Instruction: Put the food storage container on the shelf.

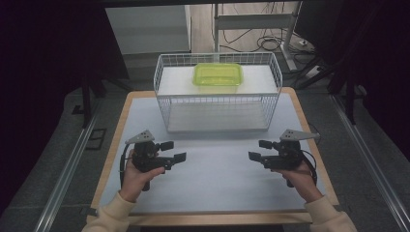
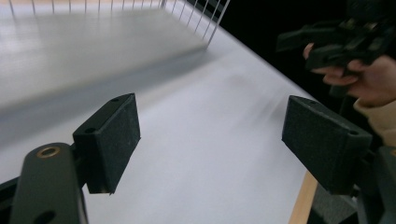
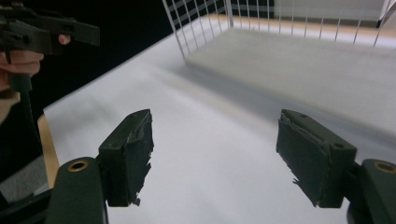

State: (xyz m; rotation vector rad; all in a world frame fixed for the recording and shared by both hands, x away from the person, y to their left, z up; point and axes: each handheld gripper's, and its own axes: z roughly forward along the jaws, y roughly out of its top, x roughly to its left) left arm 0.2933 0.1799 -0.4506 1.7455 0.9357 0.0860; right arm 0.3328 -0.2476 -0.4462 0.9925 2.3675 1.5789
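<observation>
A white wire basket [image 1: 168,101] stands at the back of the table, and a lime-green lidded plastic box [image 1: 217,75] sits inside it toward its far side. My left gripper [image 1: 173,151] hovers over the white mat at the left, held in a hand, jaws open and empty, pointing right. My right gripper [image 1: 260,150] is at the right, also open and empty, pointing left. The left gripper view shows its own gripper [image 2: 210,140] wide apart over the mat, with the right gripper [image 2: 308,49] farther off. The right gripper view shows its own gripper [image 3: 215,156] spread over bare mat, with the left gripper [image 3: 70,30] beyond.
A white mat [image 1: 212,179] covers the wooden table [image 1: 217,220]. Metal rails [image 1: 65,174] run along both sides on the floor. Cables [image 1: 268,43] and a desk frame lie behind the basket. The basket's wire wall [image 3: 205,18] stands ahead of the right gripper.
</observation>
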